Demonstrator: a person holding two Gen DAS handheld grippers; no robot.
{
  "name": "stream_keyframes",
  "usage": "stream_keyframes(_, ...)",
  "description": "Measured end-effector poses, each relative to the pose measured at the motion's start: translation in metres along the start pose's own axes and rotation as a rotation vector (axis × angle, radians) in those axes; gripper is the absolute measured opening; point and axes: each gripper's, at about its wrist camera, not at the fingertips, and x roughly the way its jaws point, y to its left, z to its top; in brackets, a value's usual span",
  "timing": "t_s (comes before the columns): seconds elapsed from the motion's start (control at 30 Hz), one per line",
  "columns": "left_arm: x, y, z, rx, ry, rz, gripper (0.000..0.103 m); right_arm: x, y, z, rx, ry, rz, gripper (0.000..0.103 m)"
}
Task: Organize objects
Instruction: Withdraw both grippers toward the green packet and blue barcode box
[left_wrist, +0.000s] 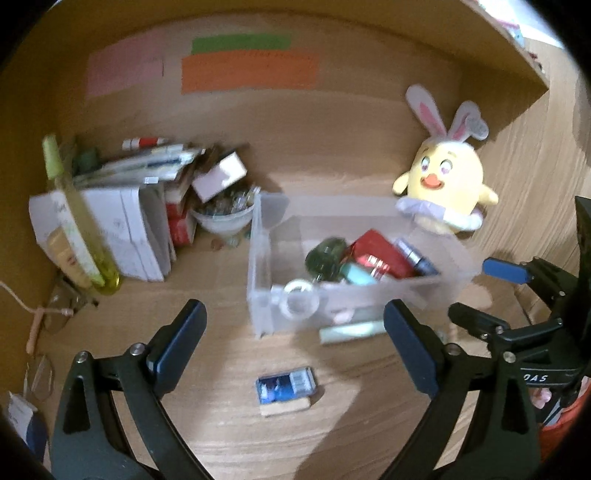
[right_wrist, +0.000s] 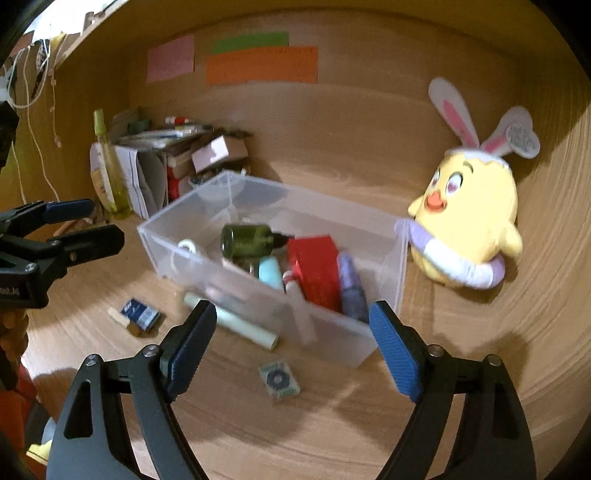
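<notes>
Lying beyond both released, empty grippers, left (left_wrist: 295, 343) and right (right_wrist: 293, 347), is the clear bin (right_wrist: 207, 258).

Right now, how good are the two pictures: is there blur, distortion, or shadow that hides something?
Left wrist view: motion blur smears the clear bin and the book pile; fisheye bends the desk edges. Right wrist view: the bin's contents are also blurred, the plush chick is sharper, and dark shadows lie on the desk under the open jaws.
</notes>
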Motion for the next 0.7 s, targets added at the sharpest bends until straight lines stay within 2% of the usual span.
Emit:
stream_keyframes(0.43, 0.026, 0.022, -0.044, -0.023, 0.136, 0.044, 0.098, 0.029, 0.005, -0.038, 0.004, 0.156, 0.052, 0.083)
stream_keyframes(0.7, 0.038, 0.028, -0.066, -0.036, 0.211, 0.051, 0.098, 0.046, 0.002, -0.045, 0.014, 0.199, 0.058, 0.081)
